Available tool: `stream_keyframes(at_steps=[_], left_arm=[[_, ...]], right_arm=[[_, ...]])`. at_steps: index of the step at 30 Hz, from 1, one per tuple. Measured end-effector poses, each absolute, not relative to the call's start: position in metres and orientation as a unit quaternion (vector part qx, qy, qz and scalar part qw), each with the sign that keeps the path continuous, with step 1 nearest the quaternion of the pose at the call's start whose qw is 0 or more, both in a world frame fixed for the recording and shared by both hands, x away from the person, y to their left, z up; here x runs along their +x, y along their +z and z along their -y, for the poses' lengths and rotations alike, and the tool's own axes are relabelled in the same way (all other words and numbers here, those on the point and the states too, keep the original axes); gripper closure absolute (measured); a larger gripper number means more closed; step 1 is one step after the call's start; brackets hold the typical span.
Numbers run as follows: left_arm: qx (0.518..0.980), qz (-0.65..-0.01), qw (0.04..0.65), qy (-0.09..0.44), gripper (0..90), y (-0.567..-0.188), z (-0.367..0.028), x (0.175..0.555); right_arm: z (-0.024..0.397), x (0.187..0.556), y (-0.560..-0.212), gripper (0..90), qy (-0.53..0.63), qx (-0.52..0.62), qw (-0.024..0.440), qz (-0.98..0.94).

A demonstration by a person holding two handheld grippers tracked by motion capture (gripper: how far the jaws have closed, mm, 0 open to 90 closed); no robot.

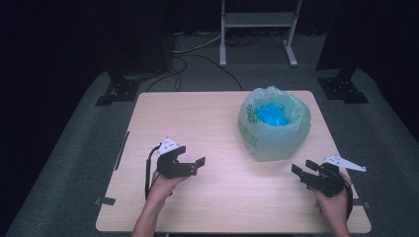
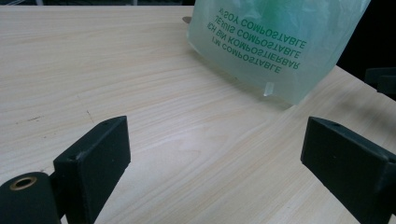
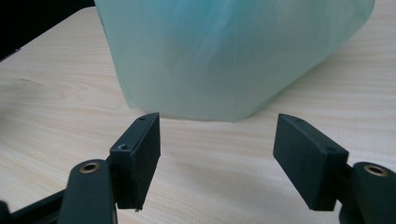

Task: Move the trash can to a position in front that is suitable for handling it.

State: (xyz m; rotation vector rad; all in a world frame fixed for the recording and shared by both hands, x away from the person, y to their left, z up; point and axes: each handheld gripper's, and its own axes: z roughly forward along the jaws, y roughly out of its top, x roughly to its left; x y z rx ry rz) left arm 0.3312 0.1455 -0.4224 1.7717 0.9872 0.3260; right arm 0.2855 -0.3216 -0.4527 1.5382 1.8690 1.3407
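A pale green compostable bag [image 1: 274, 129] lines a small bin on the right half of the wooden table [image 1: 197, 113]; blue stuff [image 1: 271, 114] lies inside it. The bag [image 2: 271, 42] carries green print in the left gripper view and fills the upper part of the right gripper view as a translucent wall [image 3: 224, 56]. My left gripper [image 1: 194, 162] rests low over the table left of the bag, open and empty [image 2: 215, 154]. My right gripper [image 1: 302, 168] sits just below the bag's right side, open with nothing between its jaws [image 3: 217, 154].
The table's right edge [image 1: 341, 148] runs close to my right hand. Bare wood [image 1: 237, 197] spreads between the two grippers. A white stand [image 1: 257, 22], cables [image 1: 197, 54] and black tripod feet [image 1: 116, 91] are on the grey floor beyond the table.
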Motion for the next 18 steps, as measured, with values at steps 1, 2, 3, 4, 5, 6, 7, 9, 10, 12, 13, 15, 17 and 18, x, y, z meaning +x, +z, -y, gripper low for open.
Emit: stream_keyframes(at_steps=[1, 2, 3, 4, 5, 6, 7, 9, 10, 12, 13, 15, 17, 18], left_arm=[[0.738, -0.412, 0.517, 0.136, 7.2, -0.422, -0.146, 0.331], [0.737, -0.413, 0.517, 0.136, 7.2, -0.422, -0.147, 0.331], [0.736, -0.414, 0.518, 0.137, 7.2, -0.422, -0.149, 0.332], [0.735, -0.415, 0.519, 0.137, 7.2, -0.422, -0.149, 0.332], [0.733, -0.417, 0.52, 0.139, 7.2, -0.421, -0.151, 0.332], [0.733, -0.417, 0.52, 0.139, 7.2, -0.421, -0.151, 0.332], [0.732, -0.417, 0.521, 0.139, 7.2, -0.42, -0.151, 0.332], [0.732, -0.416, 0.521, 0.139, 7.2, -0.419, -0.152, 0.331], [0.732, -0.416, 0.522, 0.139, 7.2, -0.419, -0.151, 0.331], [0.731, -0.416, 0.523, 0.139, 7.2, -0.419, -0.151, 0.331], [0.731, -0.415, 0.524, 0.139, 7.2, -0.418, -0.151, 0.331], [0.732, -0.415, 0.523, 0.14, 7.2, -0.418, -0.151, 0.33], [0.731, -0.415, 0.524, 0.14, 7.2, -0.418, -0.152, 0.33], [0.73, -0.415, 0.524, 0.139, 7.2, -0.417, -0.152, 0.33]], right_arm=[[0.322, 0.287, -0.45, 31.2, 0.478, 0.545, 0.185, -0.663], [0.322, 0.289, -0.447, 30.8, 0.479, 0.546, 0.182, -0.663], [0.322, 0.292, -0.441, 30.7, 0.481, 0.544, 0.185, -0.662], [0.322, 0.294, -0.438, 30.7, 0.482, 0.544, 0.184, -0.661], [0.322, 0.296, -0.434, 30.7, 0.484, 0.545, 0.185, -0.659], [0.322, 0.297, -0.43, 30.7, 0.486, 0.544, 0.186, -0.658], [0.322, 0.297, -0.43, 30.7, 0.486, 0.544, 0.186, -0.658], [0.322, 0.299, -0.421, 30.7, 0.49, 0.541, 0.191, -0.656], [0.321, 0.301, -0.417, 30.5, 0.489, 0.541, 0.193, -0.656], [0.322, 0.306, -0.405, 29.9, 0.489, 0.537, 0.203, -0.657], [0.322, 0.306, -0.405, 29.9, 0.489, 0.537, 0.203, -0.657], [0.321, 0.309, -0.398, 29.9, 0.493, 0.536, 0.203, -0.655], [0.32, 0.313, -0.391, 29.9, 0.497, 0.534, 0.206, -0.653], [0.319, 0.317, -0.385, 29.9, 0.497, 0.535, 0.205, -0.652]])
